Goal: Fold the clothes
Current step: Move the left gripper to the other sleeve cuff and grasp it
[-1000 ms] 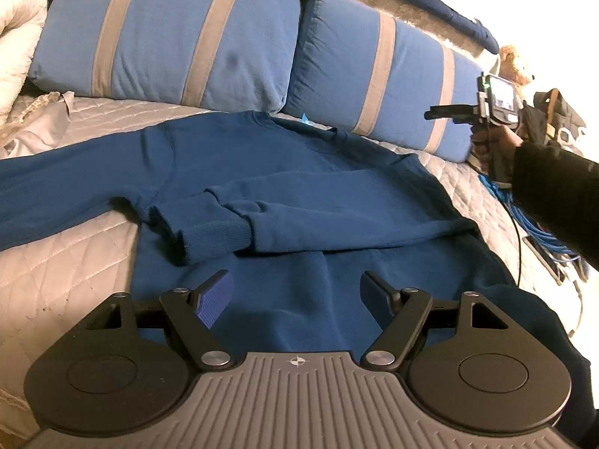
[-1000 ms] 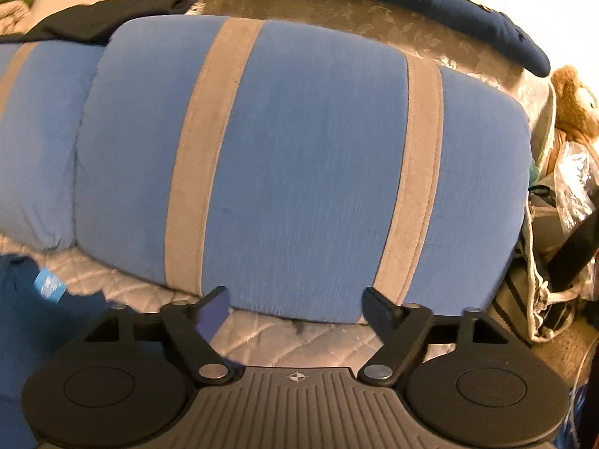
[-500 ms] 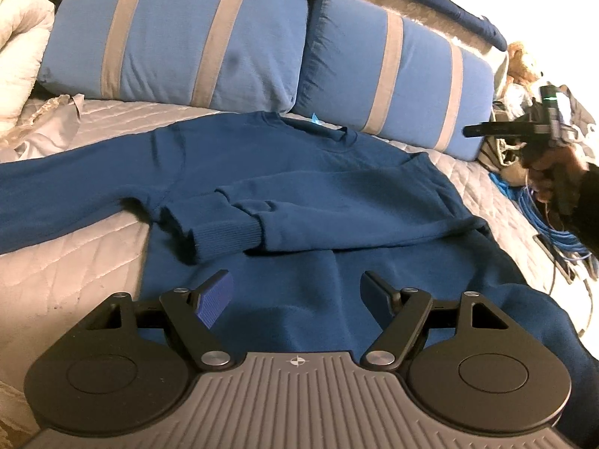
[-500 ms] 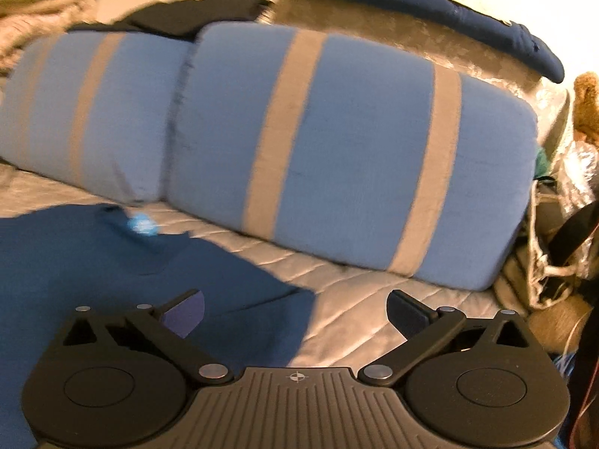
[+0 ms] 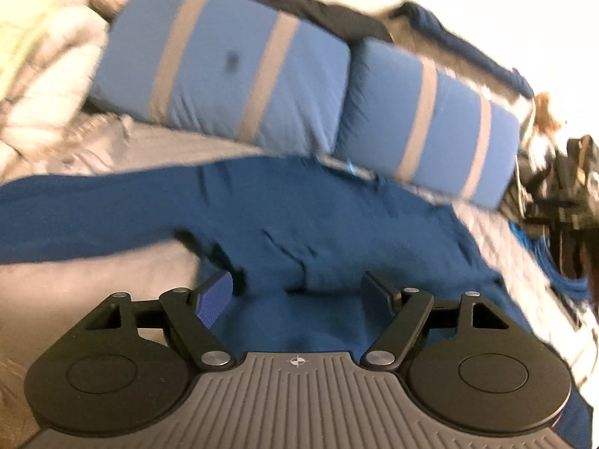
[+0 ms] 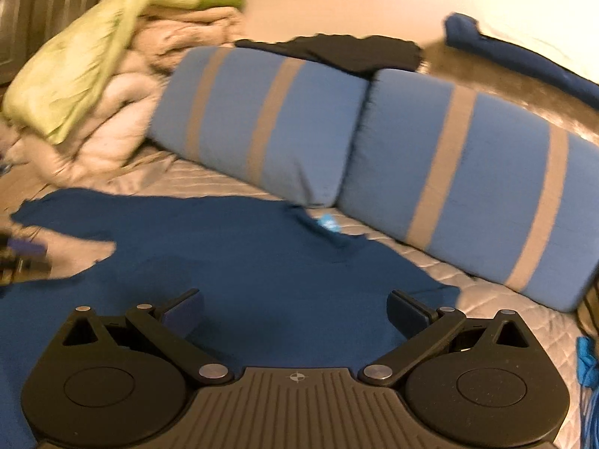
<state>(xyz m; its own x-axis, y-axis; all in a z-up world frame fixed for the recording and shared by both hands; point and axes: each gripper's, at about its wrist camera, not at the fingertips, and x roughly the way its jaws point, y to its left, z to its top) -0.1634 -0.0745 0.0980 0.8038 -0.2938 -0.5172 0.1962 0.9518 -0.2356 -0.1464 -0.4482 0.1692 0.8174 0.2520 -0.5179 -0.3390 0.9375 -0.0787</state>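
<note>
A dark blue sweater (image 5: 337, 224) lies flat on the quilted bed, one sleeve stretched out to the left (image 5: 75, 209) and the other folded across the chest. My left gripper (image 5: 297, 293) hovers open over the lower body of the sweater, near the folded cuff. In the right wrist view the sweater (image 6: 243, 262) shows its collar and light blue label (image 6: 327, 222). My right gripper (image 6: 295, 310) is wide open just above the shoulder area, holding nothing. The left gripper (image 6: 22, 254) appears as a blur at that view's left edge.
Two blue pillows with grey stripes (image 6: 269, 119) (image 6: 486, 172) stand behind the collar, with a black garment (image 6: 337, 50) on top. A pile of bedding (image 6: 93, 75) rises at the back left. Blue cables (image 6: 586, 363) hang off the bed's right side.
My right gripper swung left from facing the pillow to over the sweater's shoulder, and its jaws opened wider. My left gripper dropped closer to the sweater; its view is now blurred.
</note>
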